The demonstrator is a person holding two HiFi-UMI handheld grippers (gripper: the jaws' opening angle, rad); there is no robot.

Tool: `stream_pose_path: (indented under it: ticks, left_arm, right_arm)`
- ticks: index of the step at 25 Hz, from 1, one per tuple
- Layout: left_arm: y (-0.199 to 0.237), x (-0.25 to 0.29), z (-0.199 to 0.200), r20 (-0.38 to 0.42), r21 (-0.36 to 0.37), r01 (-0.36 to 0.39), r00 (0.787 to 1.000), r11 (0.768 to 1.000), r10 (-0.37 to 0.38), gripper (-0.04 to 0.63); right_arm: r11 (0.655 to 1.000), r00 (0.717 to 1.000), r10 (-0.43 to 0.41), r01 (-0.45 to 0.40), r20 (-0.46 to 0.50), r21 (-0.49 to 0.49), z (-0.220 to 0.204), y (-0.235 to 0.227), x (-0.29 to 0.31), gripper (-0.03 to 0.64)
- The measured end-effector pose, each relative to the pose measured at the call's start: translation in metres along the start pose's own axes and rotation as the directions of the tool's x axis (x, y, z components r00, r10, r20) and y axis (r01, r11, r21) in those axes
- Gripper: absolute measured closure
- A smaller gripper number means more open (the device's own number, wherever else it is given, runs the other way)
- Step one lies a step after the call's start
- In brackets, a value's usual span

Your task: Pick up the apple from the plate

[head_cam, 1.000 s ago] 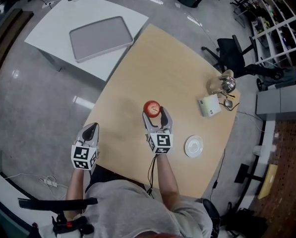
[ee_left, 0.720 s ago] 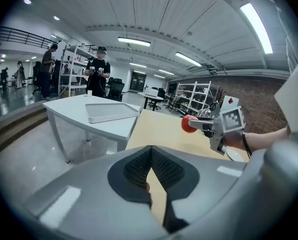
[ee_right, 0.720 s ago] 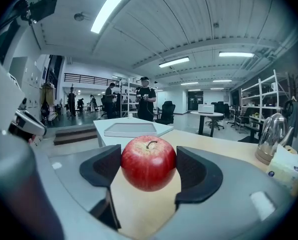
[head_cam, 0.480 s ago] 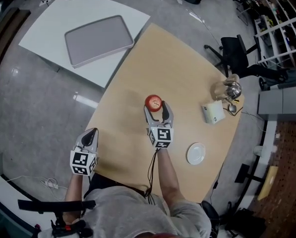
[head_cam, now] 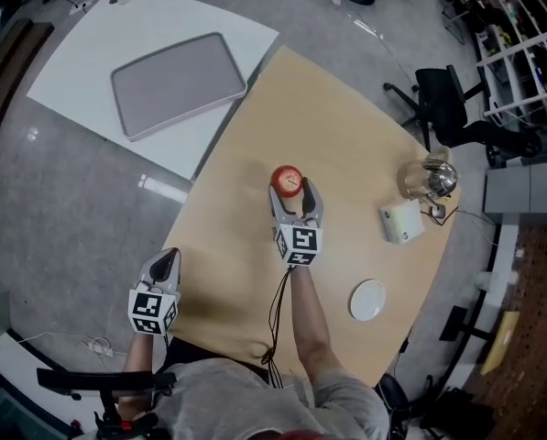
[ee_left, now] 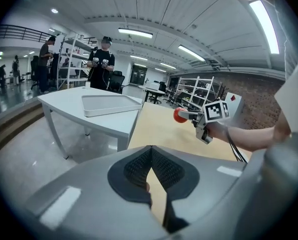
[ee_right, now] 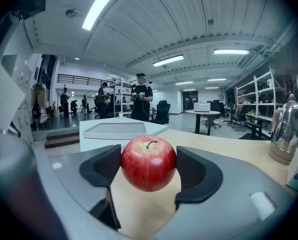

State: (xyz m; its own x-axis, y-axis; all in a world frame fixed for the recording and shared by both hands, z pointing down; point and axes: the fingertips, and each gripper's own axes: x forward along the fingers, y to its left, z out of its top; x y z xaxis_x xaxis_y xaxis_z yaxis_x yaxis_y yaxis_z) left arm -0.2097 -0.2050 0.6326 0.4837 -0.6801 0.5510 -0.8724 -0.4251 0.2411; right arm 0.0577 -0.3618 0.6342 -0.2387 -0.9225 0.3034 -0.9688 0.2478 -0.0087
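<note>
Both jaws of right claw [head_cam: 294,200] pinch apple [ee_right: 149,163].

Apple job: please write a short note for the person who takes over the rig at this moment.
Right gripper: shut on the apple, held up clear of the table, about its middle.
Left gripper: jaws together, empty, low beside the table's left edge.
Plate: empty, on the table to the right of the right gripper, nearer the person.
Done: the apple is off the plate and gripped on both sides.
Left: the pick looks complete. Keep the grip firm, since the apple is round and may slip.
</note>
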Motion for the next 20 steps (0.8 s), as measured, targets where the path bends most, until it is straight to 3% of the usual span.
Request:
stream_pose_path:
  ticks: [7, 20]
  left_arm:
    - [0.011, 0.012, -0.02, -0.071, -0.009, -0.017, 0.997, 1.0, 0.016, 0.575]
    - [0.02, 0.043, -0.023, -0.109, -0.007, -0.03, 0.994, 1.0, 0.029, 0.575]
  right_arm:
    - [1.0, 1.0, -0.015, 0.015, 0.015, 0.008, -0.006, -0.018, 0.043, 0.265]
    - [0.999, 0.999, -0.032, 0.032, 0.015, 0.016, -0.018, -0.051, 0.106, 0.265]
